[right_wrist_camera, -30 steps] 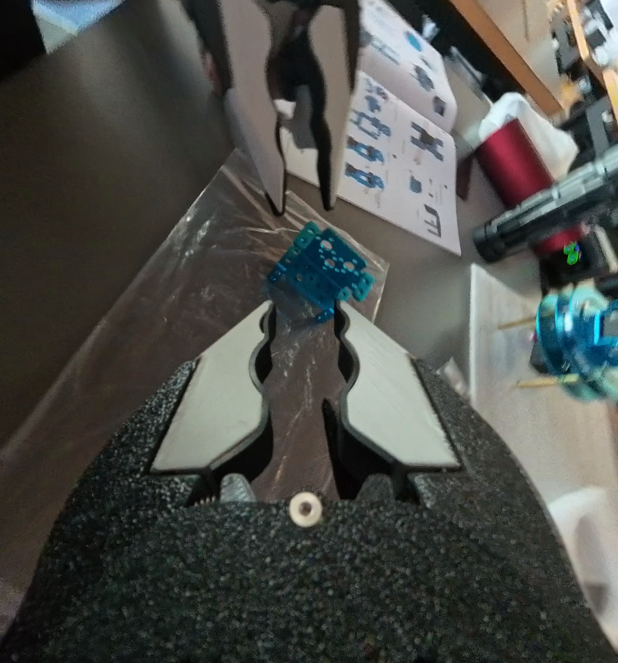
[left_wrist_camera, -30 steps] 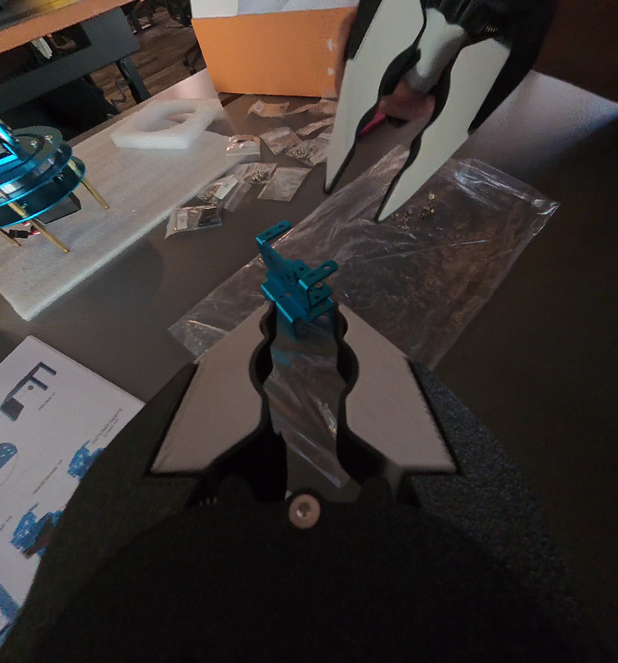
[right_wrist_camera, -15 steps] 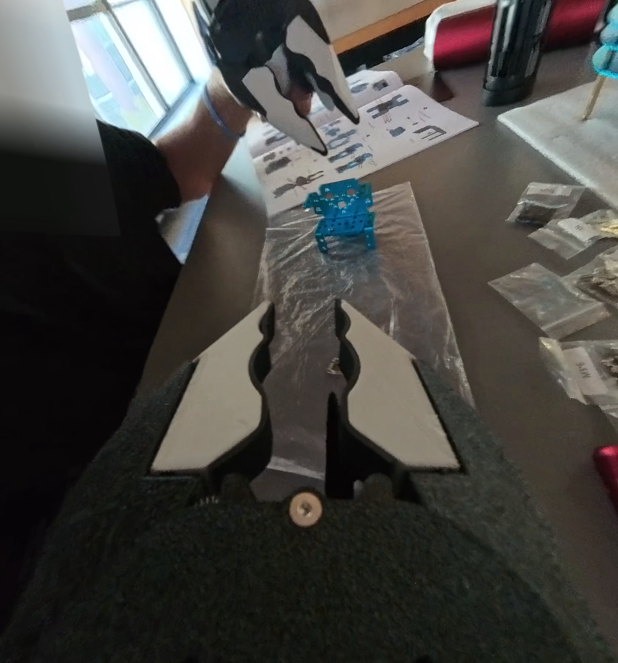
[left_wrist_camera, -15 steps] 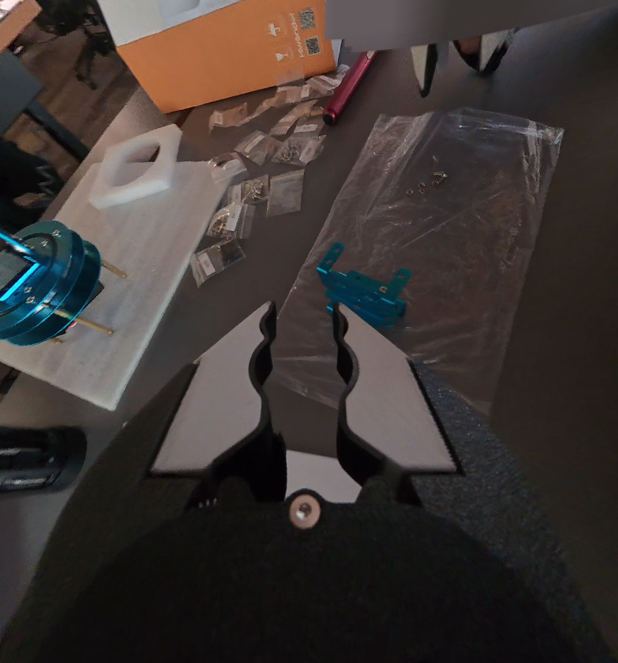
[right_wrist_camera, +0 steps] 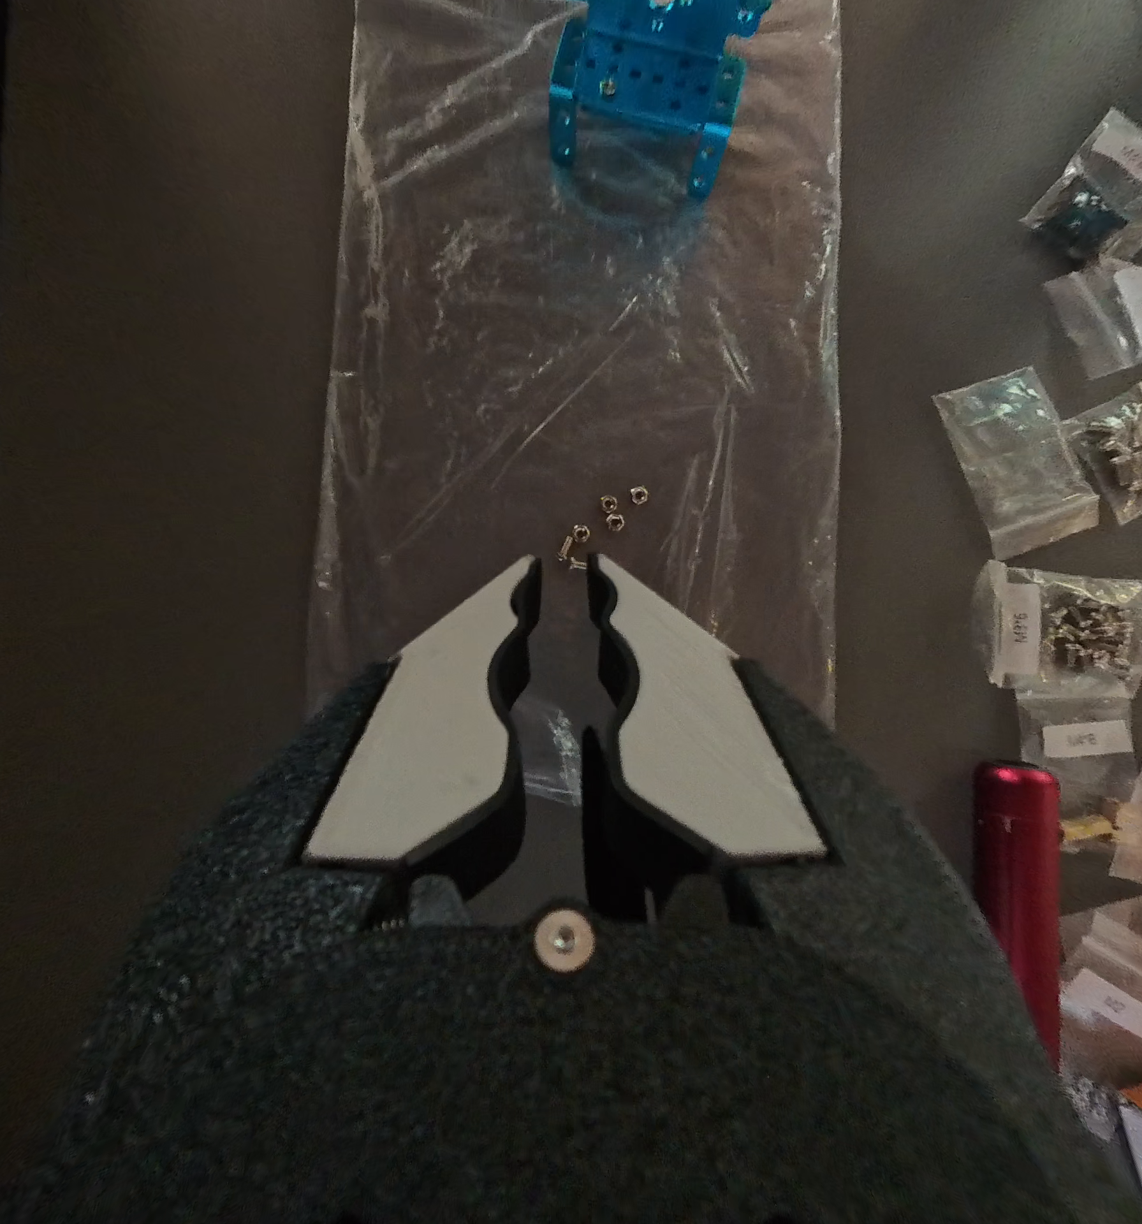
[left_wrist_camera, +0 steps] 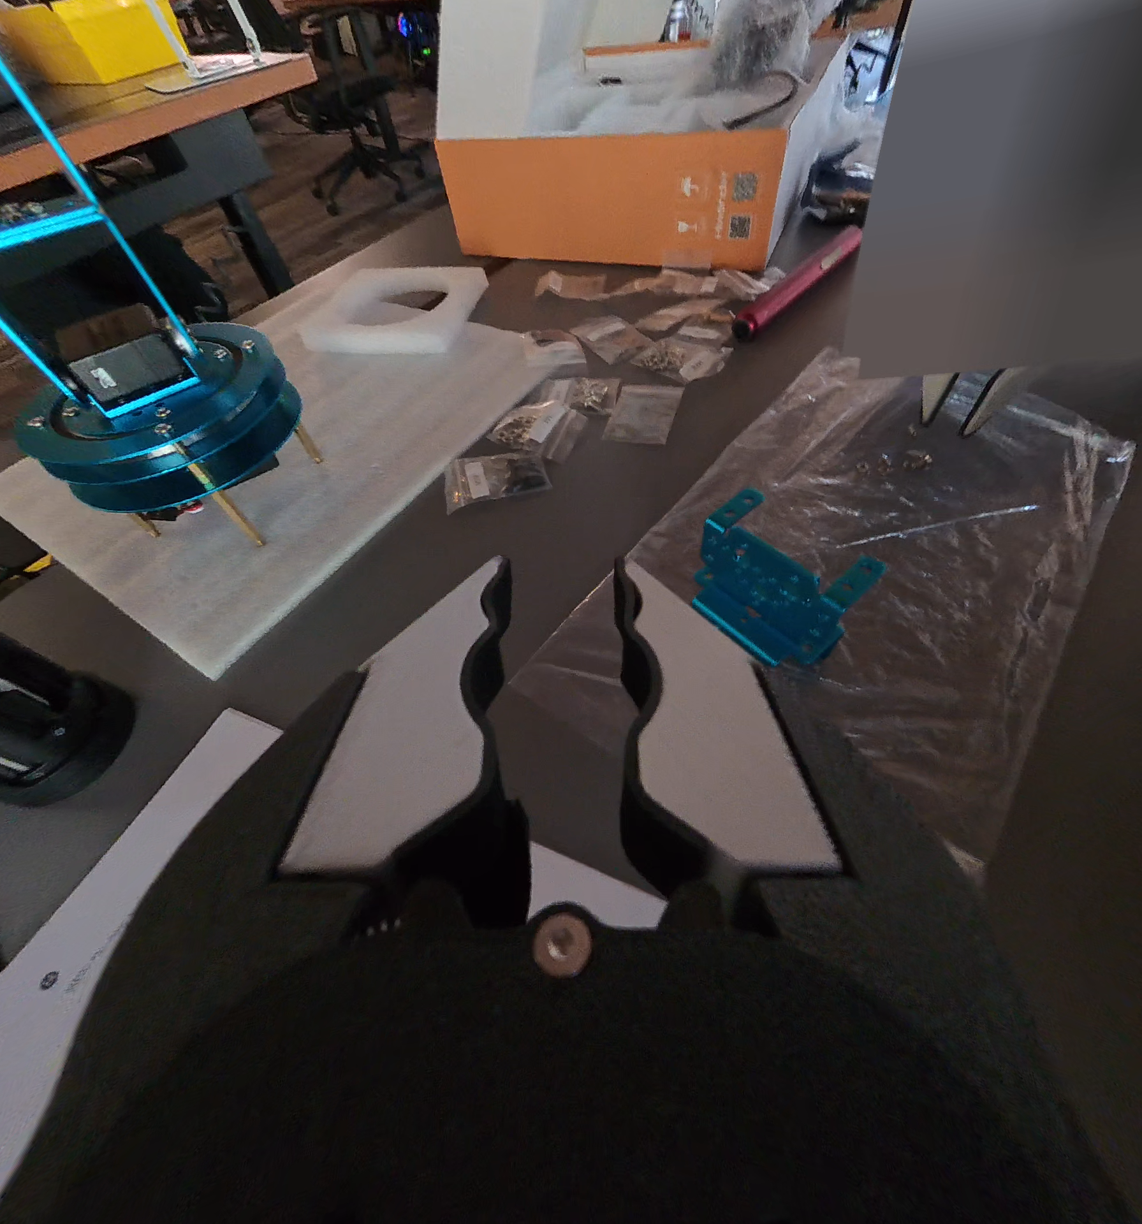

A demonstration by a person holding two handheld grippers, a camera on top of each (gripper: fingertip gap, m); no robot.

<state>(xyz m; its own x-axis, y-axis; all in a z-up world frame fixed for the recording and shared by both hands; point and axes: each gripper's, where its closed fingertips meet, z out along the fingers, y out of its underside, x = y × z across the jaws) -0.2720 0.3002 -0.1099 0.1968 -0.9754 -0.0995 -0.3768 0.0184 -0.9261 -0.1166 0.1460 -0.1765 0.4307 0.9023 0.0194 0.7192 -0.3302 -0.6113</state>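
Resting free on the clear plastic sheet (left_wrist_camera: pixel 939 596), the blue bracket (left_wrist_camera: pixel 777 599) has left the left tool.

A second ago the left tool (left_wrist_camera: pixel 561 569) pinched the bracket; now it hangs empty, jaws narrowly parted, just beside the sheet's near corner over the worktop (left_wrist_camera: pixel 594 503). The right tool (right_wrist_camera: pixel 563 561), empty and narrowly parted too, has swung to the sheet's far end, tips just short of the loose nuts and screws (right_wrist_camera: pixel 604 526), well apart from the bracket.
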